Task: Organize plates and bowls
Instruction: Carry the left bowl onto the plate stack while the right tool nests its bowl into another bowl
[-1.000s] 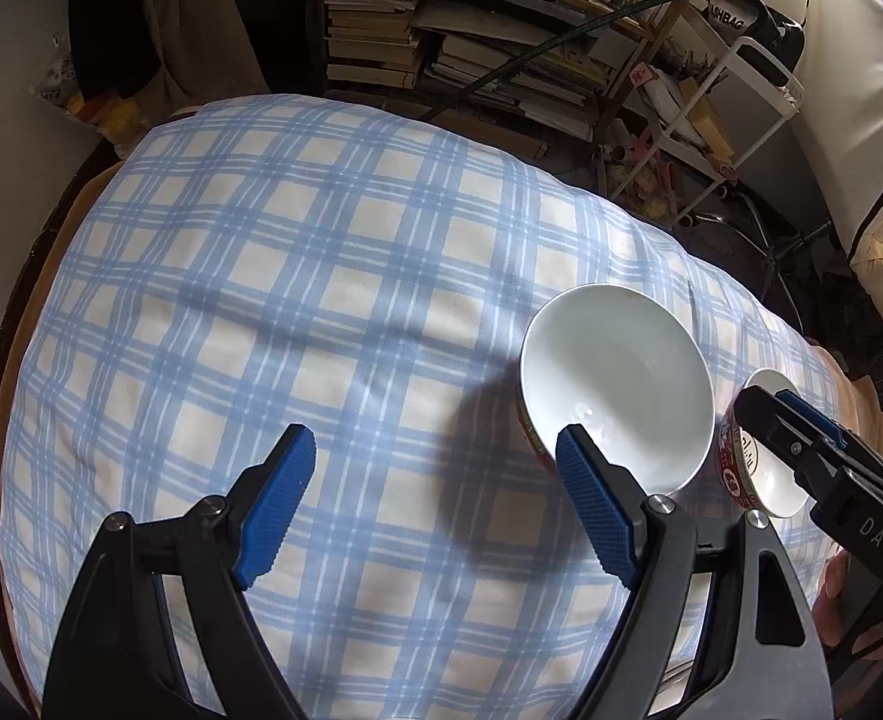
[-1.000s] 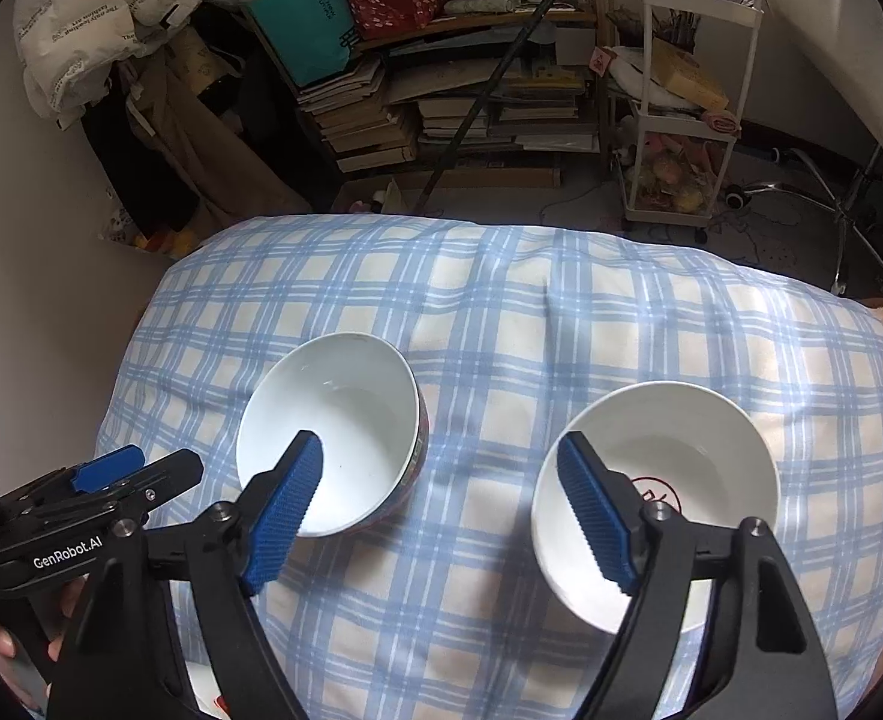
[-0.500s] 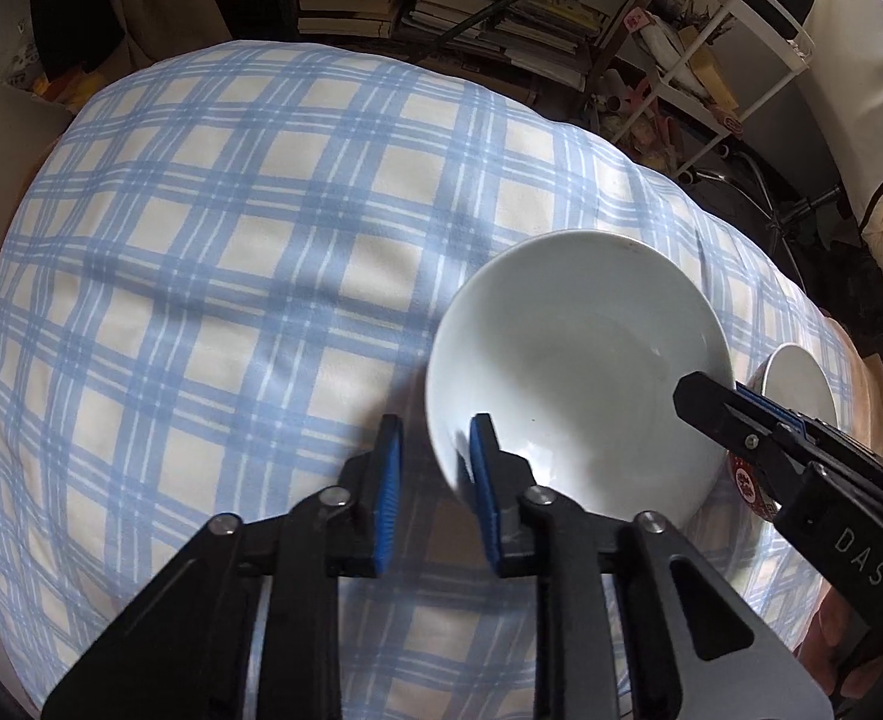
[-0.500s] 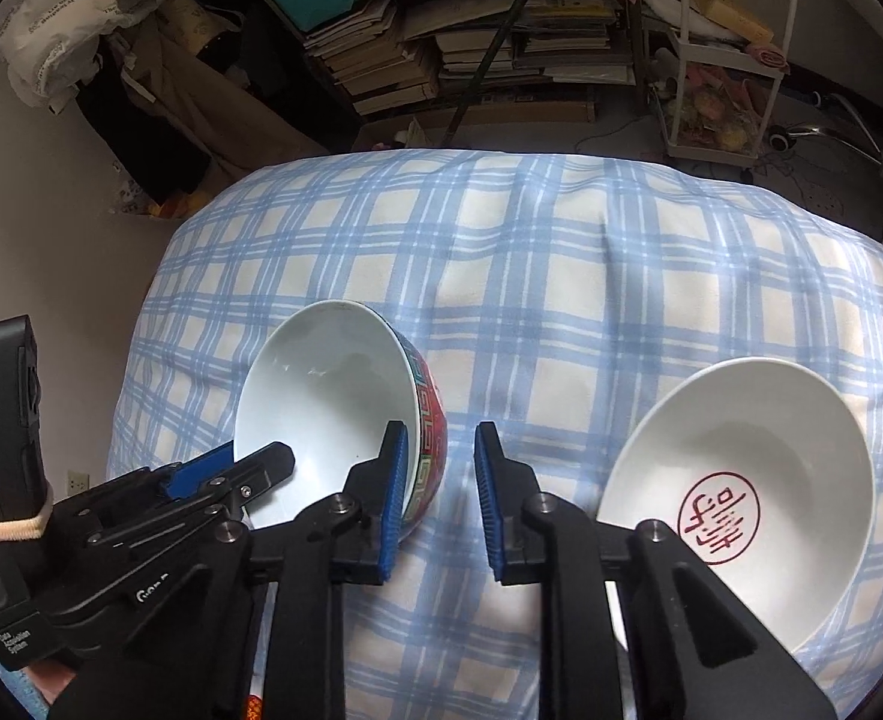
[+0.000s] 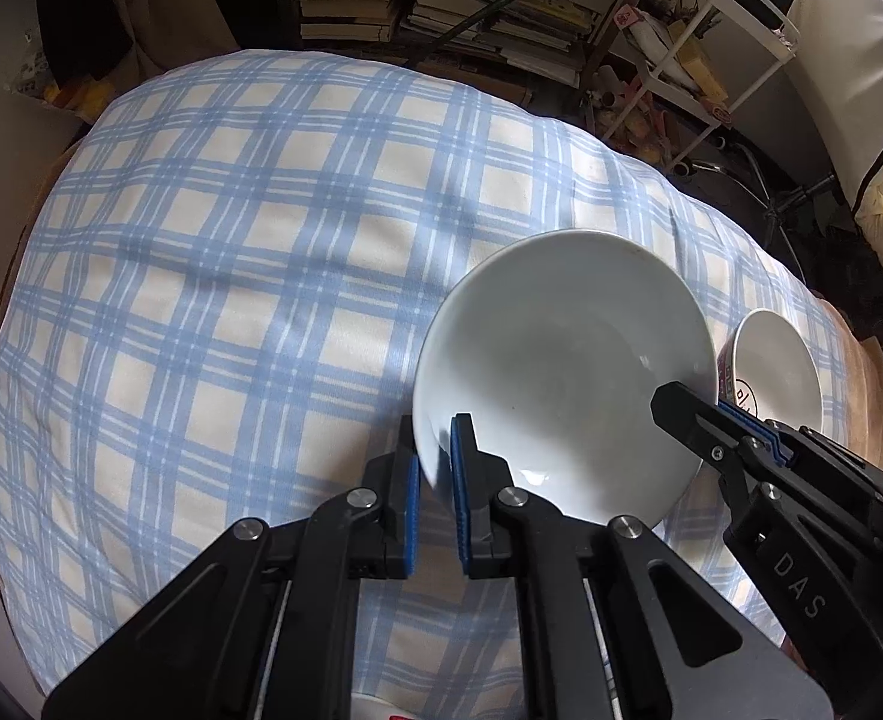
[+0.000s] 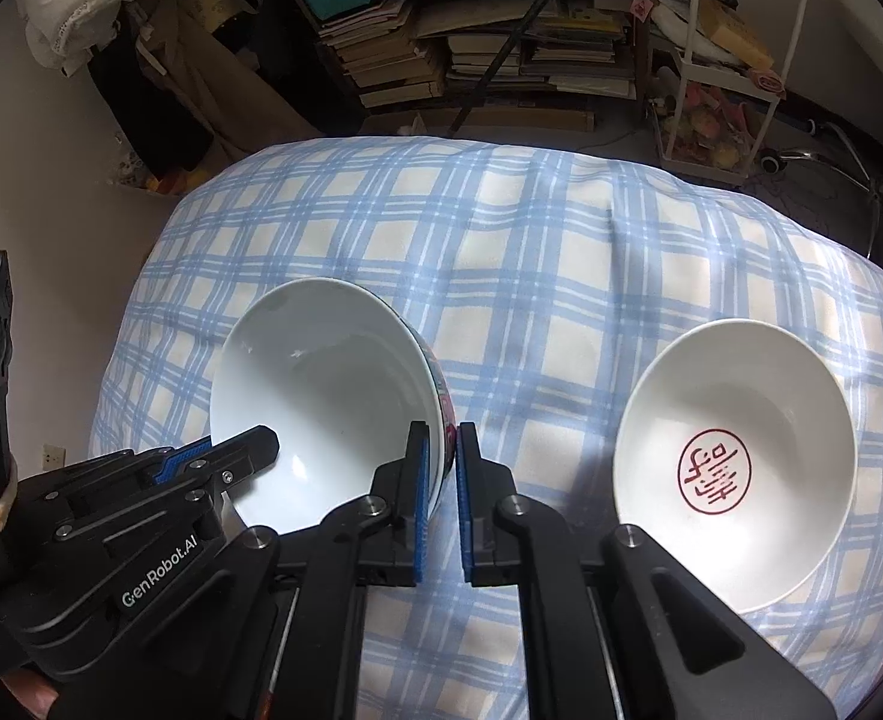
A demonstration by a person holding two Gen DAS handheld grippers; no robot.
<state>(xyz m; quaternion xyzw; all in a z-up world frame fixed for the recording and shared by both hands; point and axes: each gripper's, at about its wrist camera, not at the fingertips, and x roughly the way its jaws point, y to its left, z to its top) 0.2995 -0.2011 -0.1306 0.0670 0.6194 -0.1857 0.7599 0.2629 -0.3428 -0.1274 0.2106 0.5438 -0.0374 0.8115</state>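
Left gripper (image 5: 435,468) and right gripper (image 6: 441,468) had just been closing, each clamped on the plain white ceramic bowl's (image 5: 561,372) opposite rims.

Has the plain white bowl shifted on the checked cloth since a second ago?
Cannot tell: the plain white bowl now tilts with both grippers' fingers closed on its rim, but the cameras moved too; it is still beside the stamped bowl.
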